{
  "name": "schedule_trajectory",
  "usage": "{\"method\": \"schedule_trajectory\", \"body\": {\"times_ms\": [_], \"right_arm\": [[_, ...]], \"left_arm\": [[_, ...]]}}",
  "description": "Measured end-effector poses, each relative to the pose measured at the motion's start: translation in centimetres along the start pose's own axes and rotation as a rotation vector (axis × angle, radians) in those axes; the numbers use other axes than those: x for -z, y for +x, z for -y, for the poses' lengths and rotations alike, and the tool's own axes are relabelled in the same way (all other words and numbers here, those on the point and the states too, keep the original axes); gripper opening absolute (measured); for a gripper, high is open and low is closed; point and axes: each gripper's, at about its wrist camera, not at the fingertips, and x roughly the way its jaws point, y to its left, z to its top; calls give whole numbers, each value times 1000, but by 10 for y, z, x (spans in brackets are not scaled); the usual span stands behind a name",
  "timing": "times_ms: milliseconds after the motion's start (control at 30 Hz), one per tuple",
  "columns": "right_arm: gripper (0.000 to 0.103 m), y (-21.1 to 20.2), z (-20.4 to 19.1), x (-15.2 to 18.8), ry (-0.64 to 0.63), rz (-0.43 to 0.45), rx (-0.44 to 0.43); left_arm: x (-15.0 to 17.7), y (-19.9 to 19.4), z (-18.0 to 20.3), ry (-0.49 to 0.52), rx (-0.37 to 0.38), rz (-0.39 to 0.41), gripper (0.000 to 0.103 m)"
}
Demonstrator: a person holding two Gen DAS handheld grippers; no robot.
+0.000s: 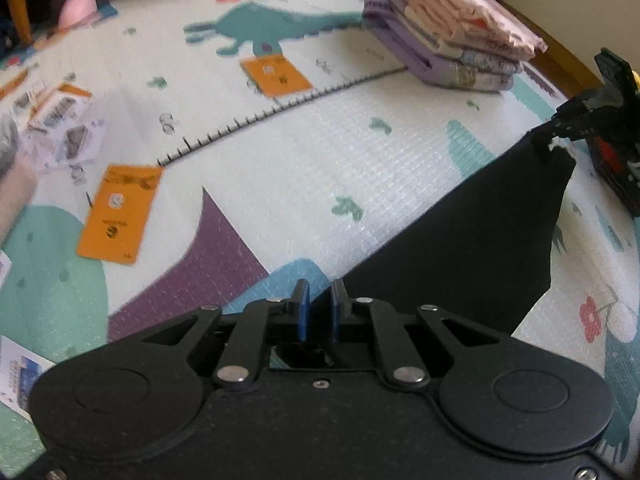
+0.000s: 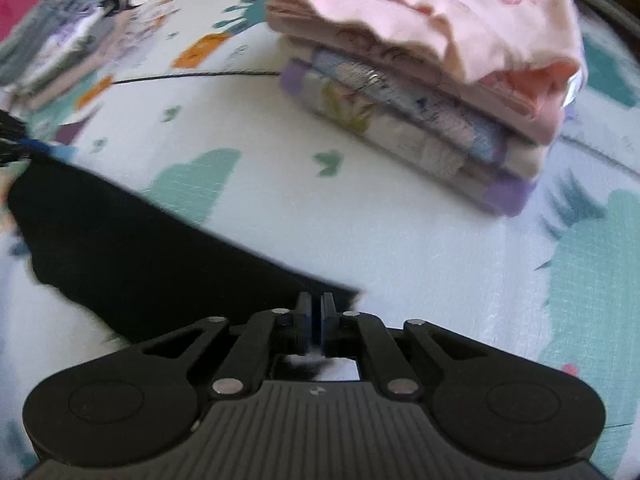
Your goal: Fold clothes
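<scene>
A black garment (image 1: 472,240) hangs stretched above a patterned play mat (image 1: 304,152). My left gripper (image 1: 320,300) holds one end of it between its blue pads, which stand a little apart with cloth between them. My right gripper (image 2: 316,308) is shut on the other end of the black garment (image 2: 132,240). The right gripper also shows at the right edge of the left wrist view (image 1: 560,136), pinching the garment's far corner. The left gripper shows at the left edge of the right wrist view (image 2: 12,140).
A stack of folded pink and lilac clothes (image 1: 452,36) lies on the mat's far right and fills the right wrist view (image 2: 432,76). Orange cards (image 1: 120,212) and printed leaflets (image 1: 60,128) lie on the mat's left. Unfolded clothes (image 2: 68,52) are piled at the far left.
</scene>
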Motion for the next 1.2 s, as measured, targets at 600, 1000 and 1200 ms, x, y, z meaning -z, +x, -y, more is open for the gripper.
{"method": "schedule_trajectory", "body": {"times_ms": [600,1000,1200], "right_arm": [[25,-19,-82,74,-35,265,81],[38,-23,-52,64,65,376,224],[14,4,-16,47,158,327,250]], "left_arm": [[22,30,109,178,64,34,12],[23,33,100,129,54,12,29],[21,36,100,123,57,10,29]]}}
